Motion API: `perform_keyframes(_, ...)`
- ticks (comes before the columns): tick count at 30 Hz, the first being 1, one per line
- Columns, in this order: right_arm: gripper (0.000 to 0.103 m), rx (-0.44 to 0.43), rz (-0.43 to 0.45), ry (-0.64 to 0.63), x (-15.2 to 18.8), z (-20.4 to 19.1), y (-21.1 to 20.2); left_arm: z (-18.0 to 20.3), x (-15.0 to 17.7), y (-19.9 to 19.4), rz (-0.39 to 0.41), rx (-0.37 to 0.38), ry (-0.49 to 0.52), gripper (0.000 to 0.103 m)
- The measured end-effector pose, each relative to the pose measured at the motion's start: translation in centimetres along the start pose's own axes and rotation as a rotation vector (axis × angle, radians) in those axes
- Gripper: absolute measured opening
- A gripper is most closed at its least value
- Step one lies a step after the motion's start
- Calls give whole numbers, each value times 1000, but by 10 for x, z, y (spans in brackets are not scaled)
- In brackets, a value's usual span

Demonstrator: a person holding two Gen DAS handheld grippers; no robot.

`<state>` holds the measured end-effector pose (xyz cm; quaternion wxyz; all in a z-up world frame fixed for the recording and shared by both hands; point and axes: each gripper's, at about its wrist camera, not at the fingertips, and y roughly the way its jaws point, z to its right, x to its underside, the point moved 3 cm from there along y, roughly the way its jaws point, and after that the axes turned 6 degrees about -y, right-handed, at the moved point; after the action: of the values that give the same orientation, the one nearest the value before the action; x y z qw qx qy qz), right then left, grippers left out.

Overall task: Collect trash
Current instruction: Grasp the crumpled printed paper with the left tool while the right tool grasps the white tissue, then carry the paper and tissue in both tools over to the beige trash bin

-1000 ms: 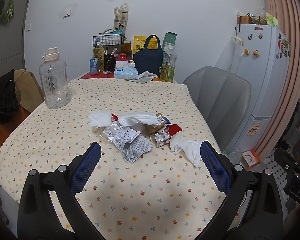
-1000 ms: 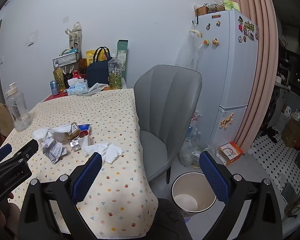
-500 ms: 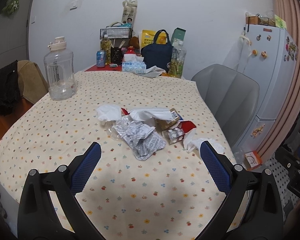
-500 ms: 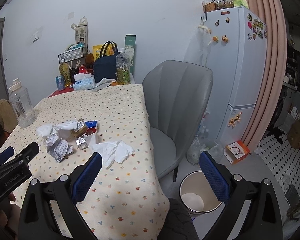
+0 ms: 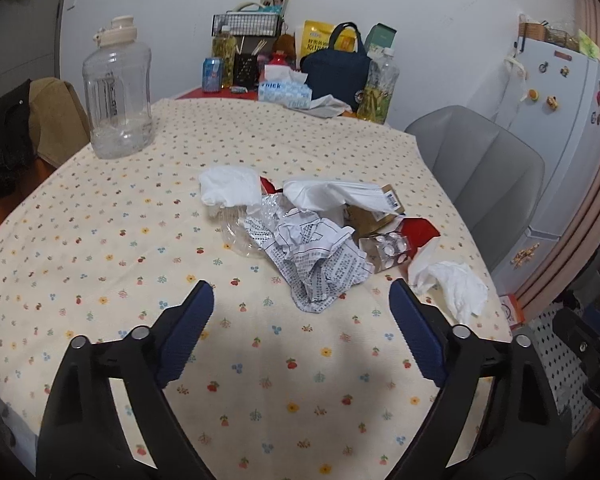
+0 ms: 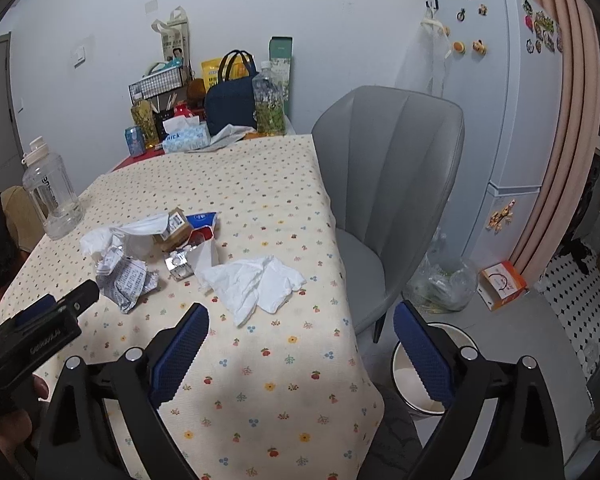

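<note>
A heap of trash lies mid-table on the flowered cloth (image 5: 100,240): crumpled printed paper (image 5: 320,264), a white tissue (image 5: 230,186), clear plastic (image 5: 240,240), a brown box (image 5: 374,216), a red carton (image 5: 418,232) and a blister pack (image 5: 388,250). Another tissue (image 6: 256,280) lies alone near the table's right edge. My left gripper (image 5: 301,292) hovers just short of the crumpled paper, its jaws closing with no pad touching anything. My right gripper (image 6: 301,311) is open and empty, just short of the lone tissue. A white bin (image 6: 404,376) stands on the floor, partly hidden by my right finger.
A big clear water jug (image 5: 118,92) stands at the table's left. A navy bag (image 5: 336,72), tissue box (image 5: 286,92) and bottles crowd the far end. A grey chair (image 6: 388,168) sits right of the table, the fridge (image 6: 512,120) behind it, a plastic bag (image 6: 444,284) and orange box (image 6: 502,284) on the floor.
Both grippers have come forward and lower toward the trash, which looks larger in both views. The left jaws have narrowed a little. Nothing on the table has moved.
</note>
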<state>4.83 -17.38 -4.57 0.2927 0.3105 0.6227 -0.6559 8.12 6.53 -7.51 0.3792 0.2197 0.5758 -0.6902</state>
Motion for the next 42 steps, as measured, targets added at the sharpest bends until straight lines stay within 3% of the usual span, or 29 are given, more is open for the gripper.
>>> perform_keyframes(5, 88, -12, -33, -7, 1, 0, 19, -1, -4, 24, -41, 0, -20, 69)
perform_keyframes(12, 84, -65, -94, -30, 2, -10, 48, 0, -8, 46, -68, 2, -42, 67)
perform_keyframes(15, 83, -84, -109, -47, 2, -17, 58, 2, -8, 56, -85, 3, -46, 59)
perform_keyframes(22, 76, -112, -161, -76, 5, -31, 85, 5, -4, 64, -105, 15, -42, 28)
perform_keyframes(28, 49, -144, -217, -85, 13, -41, 104, 3, -3, 63, -107, 30, -46, 21)
perform_keyframes(32, 10, -166, -219, -112, 12, -48, 104, 4, -2, 61, -104, 31, -37, 19)
perform_keyframes(33, 6, -171, -222, -111, 12, -48, 102, 5, -2, 59, -103, 32, -38, 18)
perform_keyframes(42, 3, -183, -164, -115, 10, -46, 71, 13, -4, 37, -58, 56, -25, 15)
